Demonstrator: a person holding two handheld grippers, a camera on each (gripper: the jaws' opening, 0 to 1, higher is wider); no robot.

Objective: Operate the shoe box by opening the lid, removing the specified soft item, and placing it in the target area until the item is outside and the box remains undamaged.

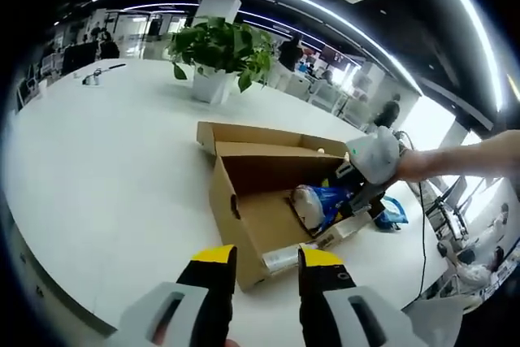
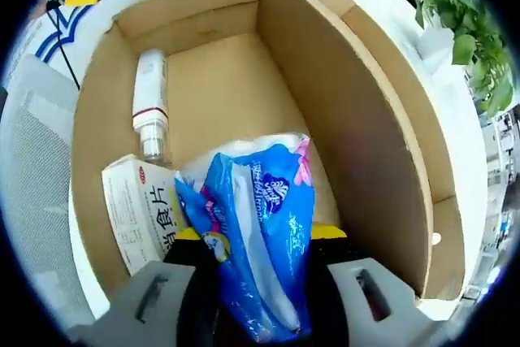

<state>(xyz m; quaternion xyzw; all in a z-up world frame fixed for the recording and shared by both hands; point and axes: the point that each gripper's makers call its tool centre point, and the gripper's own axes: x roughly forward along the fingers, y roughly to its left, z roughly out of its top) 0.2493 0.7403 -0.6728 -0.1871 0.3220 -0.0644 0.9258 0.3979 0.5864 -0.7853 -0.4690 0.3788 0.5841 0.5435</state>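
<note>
Shoe box (image 2: 366,103), lid open: your right gripper (image 2: 258,258) was clamped on the blue tissue pack (image 2: 252,233) inside it, beside a bottle (image 2: 151,103). Left gripper (image 1: 264,262) hung parted, empty, before the box. Risk: pack snagging a wall, tearing cardboard

My left gripper view sits back from the shoe box (image 1: 268,201), looking across the counter (image 1: 106,176) at its open side. My right gripper view hangs close over the shoe box (image 2: 357,95), looking down inside. Both share its interior.
</note>
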